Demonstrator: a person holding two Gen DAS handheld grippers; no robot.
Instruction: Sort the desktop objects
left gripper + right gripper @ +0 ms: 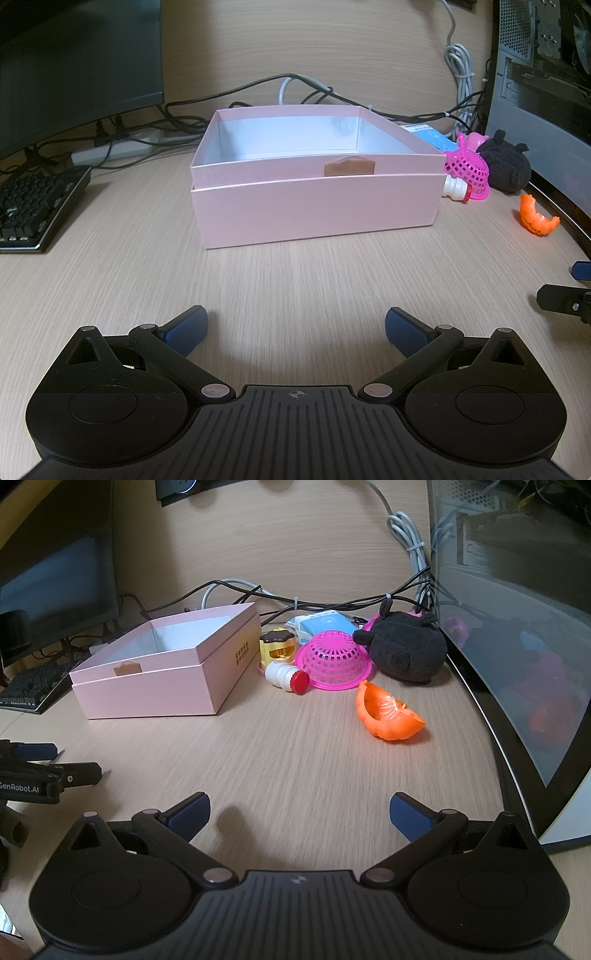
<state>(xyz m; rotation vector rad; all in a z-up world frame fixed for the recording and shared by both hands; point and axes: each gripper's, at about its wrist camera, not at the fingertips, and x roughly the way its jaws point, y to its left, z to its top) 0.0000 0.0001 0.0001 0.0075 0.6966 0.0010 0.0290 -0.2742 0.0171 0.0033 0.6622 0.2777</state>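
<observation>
A: both empty? left gripper and right gripper jaws spread wide, nothing between, over bare desk

B: yep. orange toy nearest the right one; bottle, pink basket, black plush bunched beside the pink box, box looks empty

A: risks?

B: bottle's on its side, a nudge likely rolls it; grabbing in that clump could shove its neighbours
</observation>
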